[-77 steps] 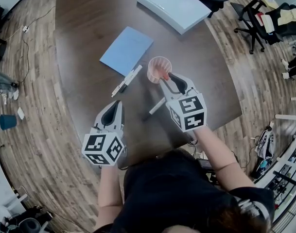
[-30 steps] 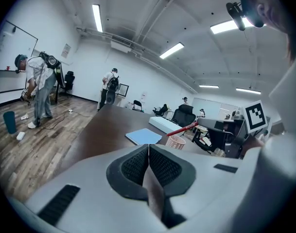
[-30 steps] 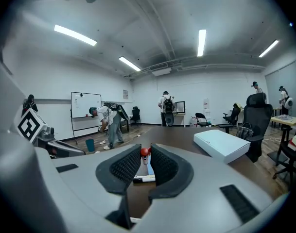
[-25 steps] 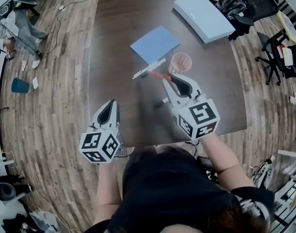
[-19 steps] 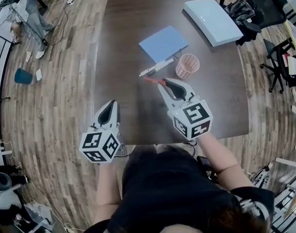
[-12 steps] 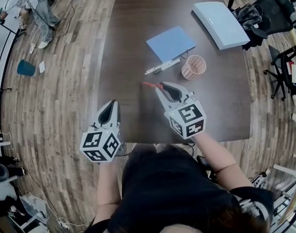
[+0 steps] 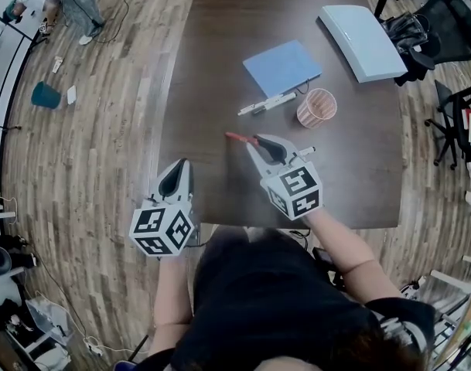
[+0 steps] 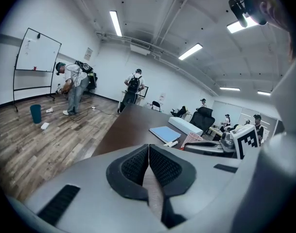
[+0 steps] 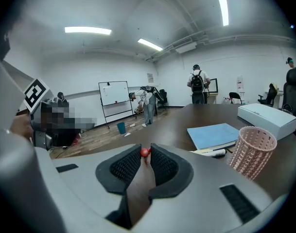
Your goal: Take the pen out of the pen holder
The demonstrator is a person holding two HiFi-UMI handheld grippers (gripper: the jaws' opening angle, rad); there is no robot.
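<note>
A red pen (image 7: 238,138) is clamped at one end between the tips of my right gripper (image 7: 251,140) and sticks out to the left, low over the dark table (image 7: 212,60). In the right gripper view only the red pen's end (image 9: 145,152) shows between the pads of the right gripper (image 9: 145,155). The pink mesh pen holder (image 7: 316,107) (image 9: 253,151) stands upright behind and to the right, apart from the gripper. My left gripper (image 7: 180,165) (image 8: 148,159) is shut and empty at the table's near left edge.
White markers (image 7: 267,103) (image 9: 209,152) lie beside a blue notebook (image 7: 282,66) (image 9: 213,134) behind the holder. A white box (image 7: 364,32) sits at the far right. Another marker (image 7: 304,153) lies just right of my right gripper. Office chairs stand right; people stand across the room.
My right gripper has carried the red pen away from the pen holder, toward the near left and lower over the table. The left gripper stays shut and has drifted slightly.
</note>
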